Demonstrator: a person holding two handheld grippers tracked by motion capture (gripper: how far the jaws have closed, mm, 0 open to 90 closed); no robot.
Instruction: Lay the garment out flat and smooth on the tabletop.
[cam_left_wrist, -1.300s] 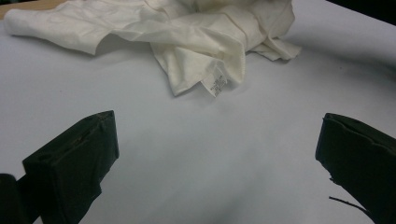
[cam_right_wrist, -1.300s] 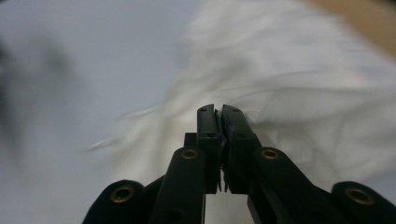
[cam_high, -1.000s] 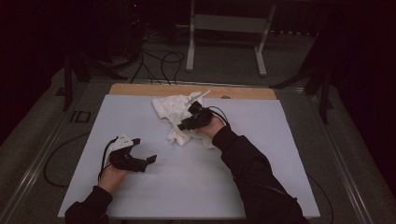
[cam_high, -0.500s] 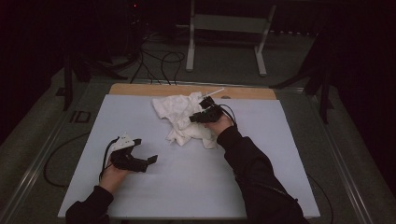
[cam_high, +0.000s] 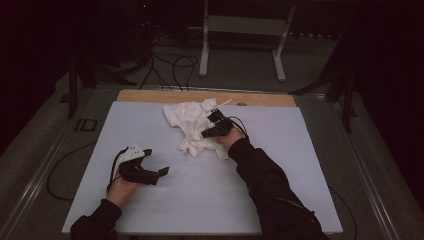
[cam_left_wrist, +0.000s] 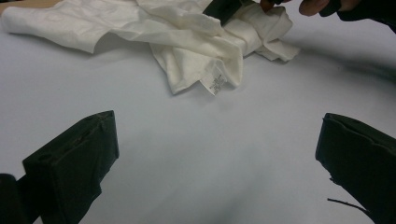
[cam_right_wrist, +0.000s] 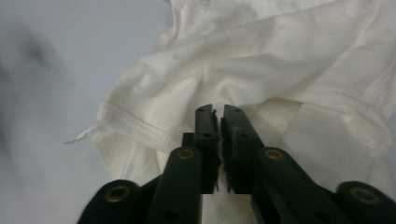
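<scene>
A crumpled white garment (cam_high: 190, 122) lies at the back middle of the pale table sheet (cam_high: 200, 200). My right gripper (cam_high: 205, 134) is pressed down into the garment's right side. In the right gripper view its jaws (cam_right_wrist: 219, 112) have just been closing and now stand together, pinching a fold of the garment (cam_right_wrist: 280, 60) that puckers around the tips. My left gripper (cam_high: 159, 162) rests on the sheet at the front left, open with nothing in it. In the left gripper view its wide-spread jaws (cam_left_wrist: 217, 144) point toward the garment (cam_left_wrist: 196, 51) and its sewn label (cam_left_wrist: 215, 84).
A wooden strip (cam_high: 200, 96) runs along the table's far edge. Behind the table on the dark floor are a white stand (cam_high: 240, 45) and loose cables (cam_high: 170, 65). A cable (cam_high: 65, 170) trails off the table's left side.
The right hand has sunk onto the garment and shifted slightly toward the front. Its jaws have closed on the fabric. The left hand has stayed put.
</scene>
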